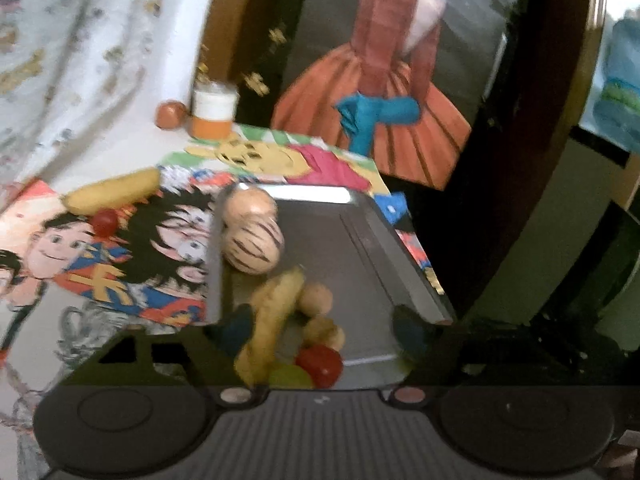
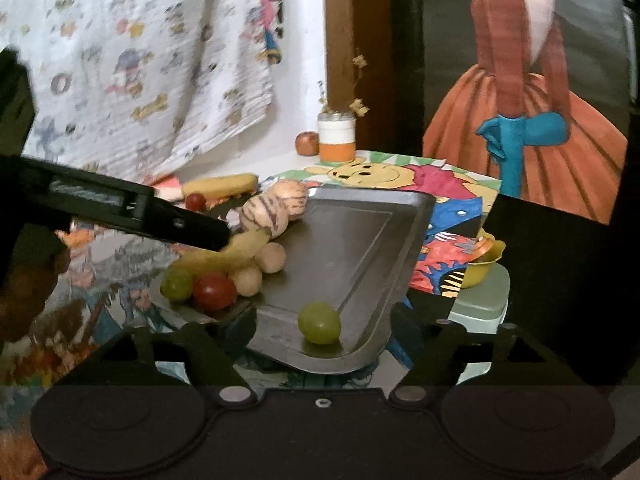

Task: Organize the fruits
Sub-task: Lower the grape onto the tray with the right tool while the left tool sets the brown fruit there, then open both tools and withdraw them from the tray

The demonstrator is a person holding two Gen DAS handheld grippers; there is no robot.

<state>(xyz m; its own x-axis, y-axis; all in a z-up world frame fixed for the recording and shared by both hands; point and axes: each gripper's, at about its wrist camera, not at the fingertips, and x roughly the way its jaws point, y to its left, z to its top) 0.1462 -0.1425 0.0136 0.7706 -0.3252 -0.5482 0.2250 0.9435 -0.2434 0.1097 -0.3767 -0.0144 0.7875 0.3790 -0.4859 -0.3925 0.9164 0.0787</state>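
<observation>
A metal tray [image 1: 360, 248] [image 2: 360, 232] holds two striped tan fruits [image 1: 252, 248] [image 2: 266, 214], a banana [image 1: 272, 320] [image 2: 224, 258], two small tan round fruits [image 1: 316, 300] [image 2: 272, 258], a red tomato [image 1: 320, 366] [image 2: 214, 292] and a green grape [image 1: 290, 376] [image 2: 176, 284]. Another green grape [image 2: 320, 323] lies in the tray's near corner. My left gripper [image 1: 324, 330] is open over the tray, its fingers either side of the banana and small fruits. My right gripper [image 2: 324, 316] is open around the near grape. A second banana [image 1: 112, 192] [image 2: 220, 186] and a red tomato [image 1: 105, 222] [image 2: 195, 201] lie on the table beyond the tray.
A cartoon-printed cloth [image 1: 120, 264] covers the table. A white and orange jar [image 1: 214, 114] [image 2: 337, 138] and a small orange ball [image 1: 171, 115] [image 2: 307, 143] stand at the back by the wall. A yellow bowl [image 2: 482, 264] sits right of the tray. A large painting [image 1: 384, 80] leans behind.
</observation>
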